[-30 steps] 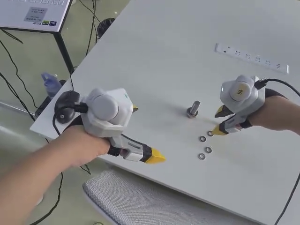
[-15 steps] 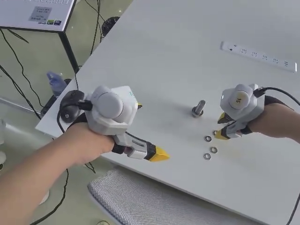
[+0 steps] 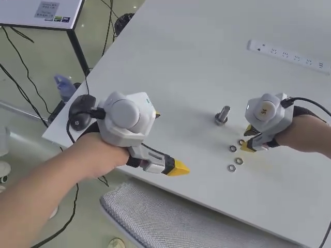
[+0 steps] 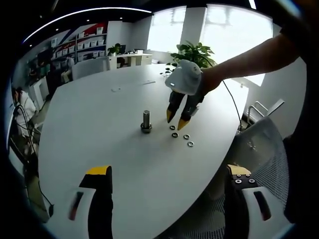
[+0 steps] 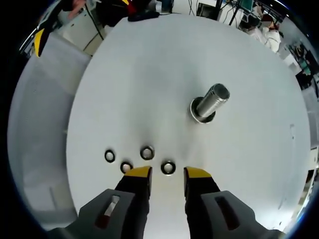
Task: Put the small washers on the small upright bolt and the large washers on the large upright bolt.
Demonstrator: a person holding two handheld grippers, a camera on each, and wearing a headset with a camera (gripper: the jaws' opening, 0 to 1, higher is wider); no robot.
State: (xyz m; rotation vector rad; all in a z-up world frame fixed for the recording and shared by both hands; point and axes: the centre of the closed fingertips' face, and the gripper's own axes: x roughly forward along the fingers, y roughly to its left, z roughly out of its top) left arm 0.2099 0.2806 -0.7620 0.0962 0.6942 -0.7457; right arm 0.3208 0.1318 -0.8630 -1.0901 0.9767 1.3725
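Washers point(image 5: 147, 152) lie at the right gripper point(image 5: 167, 173), labelled 15, jaws narrowly parted, empty; left gripper point(image 4: 167, 171) wide, empty.

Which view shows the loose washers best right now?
The right gripper view: all four washers lie close ahead of the right claw, each ring distinct. The head and left gripper views show them small.

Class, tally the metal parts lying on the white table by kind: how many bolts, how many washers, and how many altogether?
bolt: 1
washers: 4
Total: 5
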